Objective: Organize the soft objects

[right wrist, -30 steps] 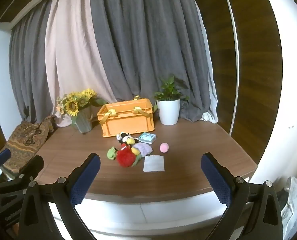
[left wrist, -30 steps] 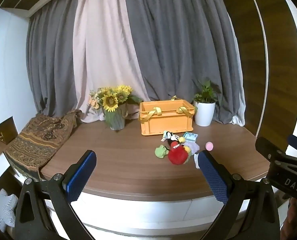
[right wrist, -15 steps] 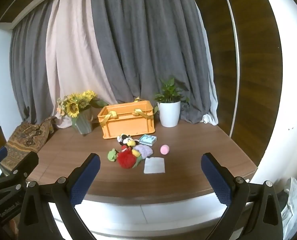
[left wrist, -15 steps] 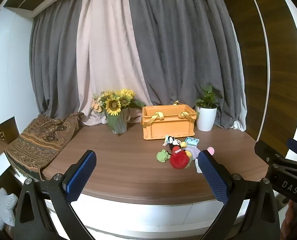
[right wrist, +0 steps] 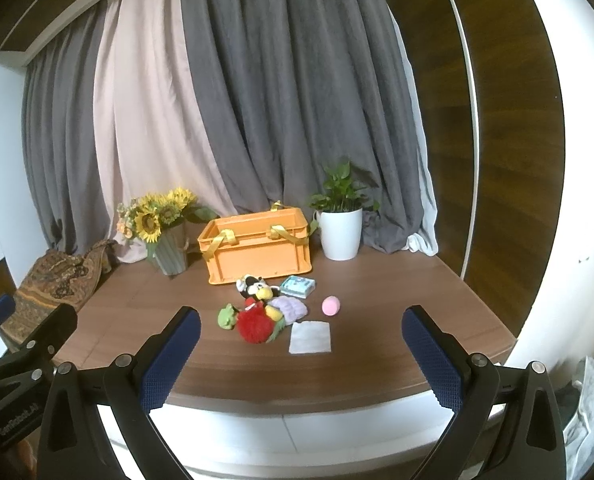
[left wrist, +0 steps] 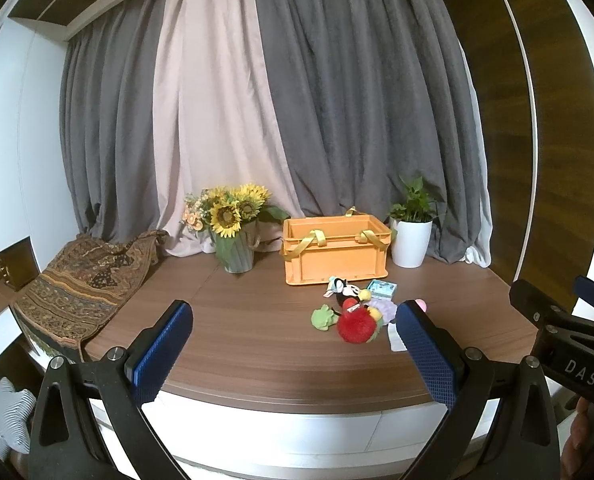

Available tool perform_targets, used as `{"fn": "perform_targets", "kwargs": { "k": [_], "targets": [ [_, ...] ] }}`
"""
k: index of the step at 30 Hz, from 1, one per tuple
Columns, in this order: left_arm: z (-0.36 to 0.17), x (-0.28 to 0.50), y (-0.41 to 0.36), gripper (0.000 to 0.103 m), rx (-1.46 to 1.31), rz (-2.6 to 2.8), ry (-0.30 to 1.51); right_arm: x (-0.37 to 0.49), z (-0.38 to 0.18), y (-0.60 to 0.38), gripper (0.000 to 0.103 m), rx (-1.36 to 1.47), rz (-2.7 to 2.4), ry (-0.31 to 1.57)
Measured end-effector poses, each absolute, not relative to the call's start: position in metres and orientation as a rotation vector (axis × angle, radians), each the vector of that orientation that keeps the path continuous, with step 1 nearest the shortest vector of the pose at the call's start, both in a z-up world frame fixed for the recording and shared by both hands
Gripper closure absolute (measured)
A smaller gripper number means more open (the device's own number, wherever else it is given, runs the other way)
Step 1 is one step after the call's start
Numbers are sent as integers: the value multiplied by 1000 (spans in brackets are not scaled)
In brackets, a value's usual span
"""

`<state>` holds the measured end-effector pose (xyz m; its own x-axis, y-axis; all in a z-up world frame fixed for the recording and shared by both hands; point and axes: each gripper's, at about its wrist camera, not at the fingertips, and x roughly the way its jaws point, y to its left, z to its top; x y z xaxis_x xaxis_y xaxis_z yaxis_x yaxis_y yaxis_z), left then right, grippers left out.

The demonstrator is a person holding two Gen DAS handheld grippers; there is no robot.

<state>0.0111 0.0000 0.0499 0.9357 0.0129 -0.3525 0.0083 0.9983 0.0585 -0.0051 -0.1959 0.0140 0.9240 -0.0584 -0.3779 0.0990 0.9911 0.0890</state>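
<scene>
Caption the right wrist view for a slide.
Open right gripper faces soft toys heaped before an orange plastic crate on a brown wooden table.

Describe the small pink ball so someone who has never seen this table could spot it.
Start at the orange crate at the back of the wooden table; the soft toys lie in front of it. The pink ball sits alone at the pile's right edge, beside the lilac plush, the only plain round pink thing.

Sunflowers in a vase; white potted plant; patterned cloth; grey curtains
</scene>
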Motion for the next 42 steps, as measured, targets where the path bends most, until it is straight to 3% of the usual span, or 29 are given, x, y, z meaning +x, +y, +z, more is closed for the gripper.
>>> {"fn": "perform_targets", "kwargs": {
  "k": [42],
  "targets": [
    [23, -6, 1, 0, 50, -25, 345, -8, 10, -199, 1, 102, -86, 377]
  ]
}}
